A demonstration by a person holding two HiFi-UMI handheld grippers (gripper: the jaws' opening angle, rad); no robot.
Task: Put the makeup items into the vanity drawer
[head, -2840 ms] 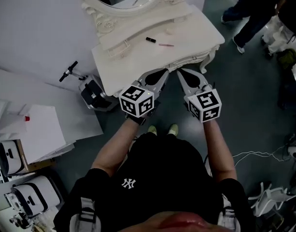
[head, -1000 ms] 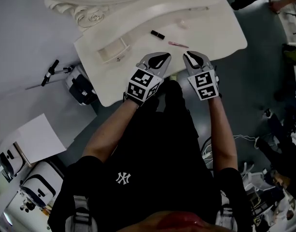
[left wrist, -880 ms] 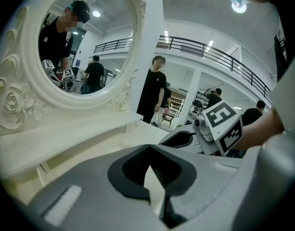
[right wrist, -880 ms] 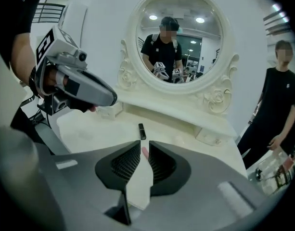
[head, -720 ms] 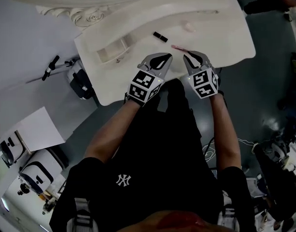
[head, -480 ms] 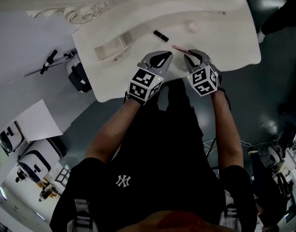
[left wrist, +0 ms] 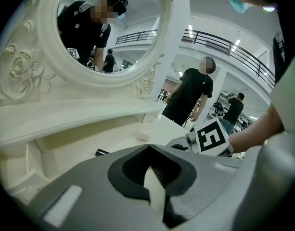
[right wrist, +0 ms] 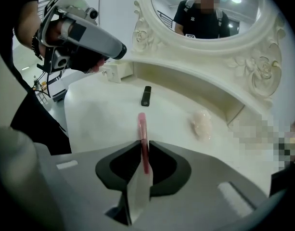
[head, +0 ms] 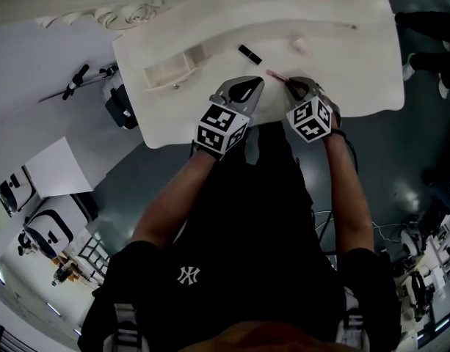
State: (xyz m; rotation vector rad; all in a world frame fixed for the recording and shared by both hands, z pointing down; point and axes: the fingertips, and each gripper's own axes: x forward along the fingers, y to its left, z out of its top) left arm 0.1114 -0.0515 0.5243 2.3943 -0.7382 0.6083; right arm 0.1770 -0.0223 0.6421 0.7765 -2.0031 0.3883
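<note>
Cream-white and smooth, the vanity worktop (head: 357,64) is curving under carved rose trim. Nearest, the left hand-held gripper (left wrist: 149,148) is hovering with its grey jaws pressed together on nothing. Just right of it, the right hand-held gripper (right wrist: 143,141) has just been closing its jaws and is pinching a slim, glossy pink stick (right wrist: 142,126). Farther off, a short black tube (right wrist: 146,96) and a pale lumpy puff (right wrist: 202,122) are lying apart, with the small open drawer (head: 169,70) at far left.

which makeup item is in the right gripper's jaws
The slim pink stick: the right gripper has just closed its jaws onto it. The black tube and pale puff lie beyond, untouched.
</note>
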